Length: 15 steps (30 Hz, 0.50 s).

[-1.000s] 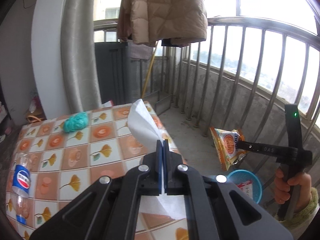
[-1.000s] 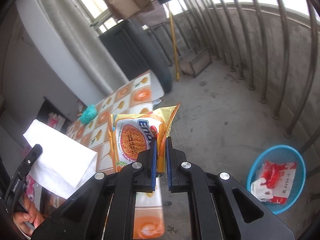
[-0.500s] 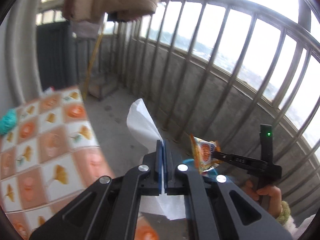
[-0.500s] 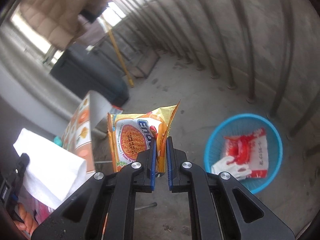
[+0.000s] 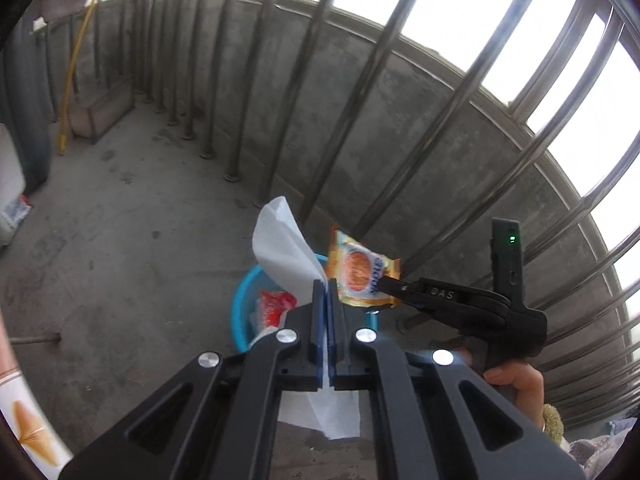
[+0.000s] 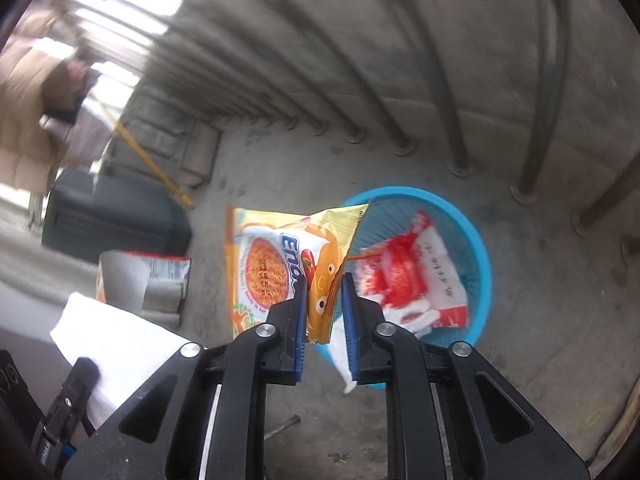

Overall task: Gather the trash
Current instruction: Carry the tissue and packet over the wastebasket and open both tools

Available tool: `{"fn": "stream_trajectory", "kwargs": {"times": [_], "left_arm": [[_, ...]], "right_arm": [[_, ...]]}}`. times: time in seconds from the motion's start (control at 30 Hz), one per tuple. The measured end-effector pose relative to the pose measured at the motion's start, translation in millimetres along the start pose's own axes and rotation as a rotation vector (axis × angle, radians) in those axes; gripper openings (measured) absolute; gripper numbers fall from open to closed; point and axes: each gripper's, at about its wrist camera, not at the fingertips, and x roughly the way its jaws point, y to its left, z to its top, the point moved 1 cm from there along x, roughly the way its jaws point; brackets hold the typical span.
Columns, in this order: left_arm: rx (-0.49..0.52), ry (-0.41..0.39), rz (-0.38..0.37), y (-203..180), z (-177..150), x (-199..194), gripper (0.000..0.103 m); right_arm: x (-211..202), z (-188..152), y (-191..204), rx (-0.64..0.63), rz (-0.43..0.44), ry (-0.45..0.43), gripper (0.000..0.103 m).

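Note:
My left gripper [image 5: 324,286] is shut on a white paper tissue [image 5: 284,248], which stands up from its tips above the blue basket [image 5: 242,304] on the floor. An orange noodle packet [image 6: 272,268] hangs between the jaws of my right gripper [image 6: 324,280]. Those jaws are opening: the packet leans on the left pad and a gap shows at the right pad. The packet hangs over the near left rim of the basket [image 6: 476,240]. A red and white wrapper [image 6: 412,276] lies inside it. In the left wrist view, the right gripper [image 5: 386,282] reaches in from the right.
Metal railing bars [image 5: 304,80] on a low concrete wall curve behind the basket. A yellow broom handle [image 6: 148,164] leans by a dark cabinet [image 6: 112,216]. A corner of the patterned tablecloth [image 5: 28,428] shows at lower left. A person's hand [image 5: 516,384] holds the right gripper.
Both grippers swung away from the table and tipped down over the blue basket. The right jaws, earlier shut on the noodle packet, have parted. The left stays shut on the tissue.

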Motion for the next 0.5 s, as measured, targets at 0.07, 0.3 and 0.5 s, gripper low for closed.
{"fn": "stream_trajectory", "kwargs": {"times": [0.07, 0.3, 0.5], "left_arm": [[-0.033, 0.05, -0.03, 1, -3, 23, 0.014], [-0.061, 0.057, 0.006, 11, -14, 19, 0.059], [-0.092, -0.05, 0.034, 33, -20, -34, 0.062]], "right_arm": [[14, 4, -18, 0.038, 0.002, 0.025, 0.042], [41, -4, -55, 0.134, -0.106, 0.07, 0.056], [33, -5, -41, 0.067, -0.095, 0.05, 0.064]]}}
